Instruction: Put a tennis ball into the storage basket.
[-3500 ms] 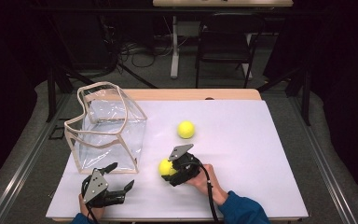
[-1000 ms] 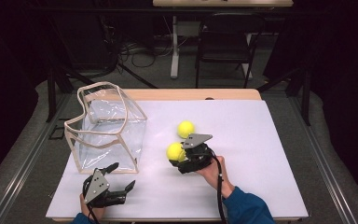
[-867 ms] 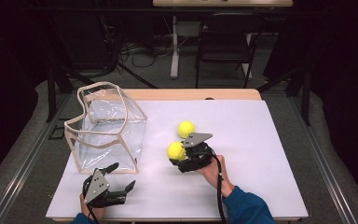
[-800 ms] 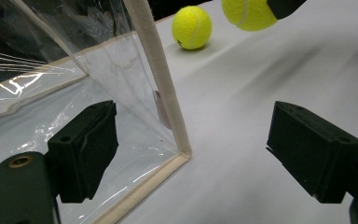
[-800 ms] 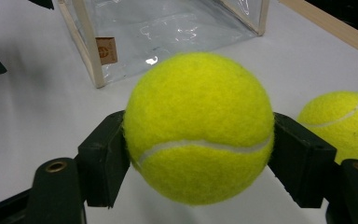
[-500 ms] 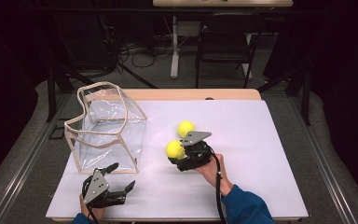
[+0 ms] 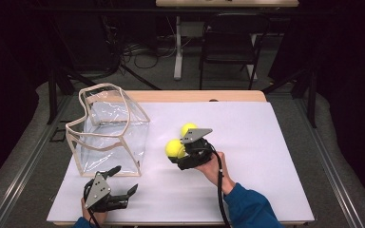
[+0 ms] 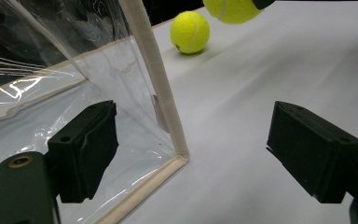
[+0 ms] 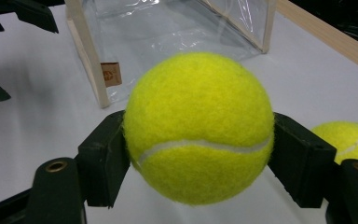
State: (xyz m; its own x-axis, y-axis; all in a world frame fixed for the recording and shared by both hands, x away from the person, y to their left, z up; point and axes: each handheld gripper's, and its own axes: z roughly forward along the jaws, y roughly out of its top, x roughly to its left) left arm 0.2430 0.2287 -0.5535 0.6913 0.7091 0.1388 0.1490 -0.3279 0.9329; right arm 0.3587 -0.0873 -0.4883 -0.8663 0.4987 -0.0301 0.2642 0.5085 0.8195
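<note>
1. The clear bag (image 7: 109,126) stands open-topped in the left half of the high view, on the white table cover (image 7: 266,142); its cream-edged frame leans a little out of square.
2. Below the bag, at the lower left of the high view, the left gripper (image 7: 121,183) sits low over the table cover with its jaws spread wide and nothing between them. In the left gripper view the near corner of the bag (image 8: 163,107) rises between the two black jaws, touching neither.
3. Near the centre of the high view, the right gripper (image 7: 178,152) pinches a tennis ball (image 7: 174,147) and holds it above the table cover, to the right of the bag and apart from it. In the right gripper view this ball (image 9: 198,126) sits squarely in the middle, with a black jaw pressed against each of its sides.
4. A second tennis ball (image 7: 187,128) lies on the table cover just above the right gripper in the high view, partly hidden by its grey plate. The right gripper view shows it at the right edge (image 9: 347,140).
</note>
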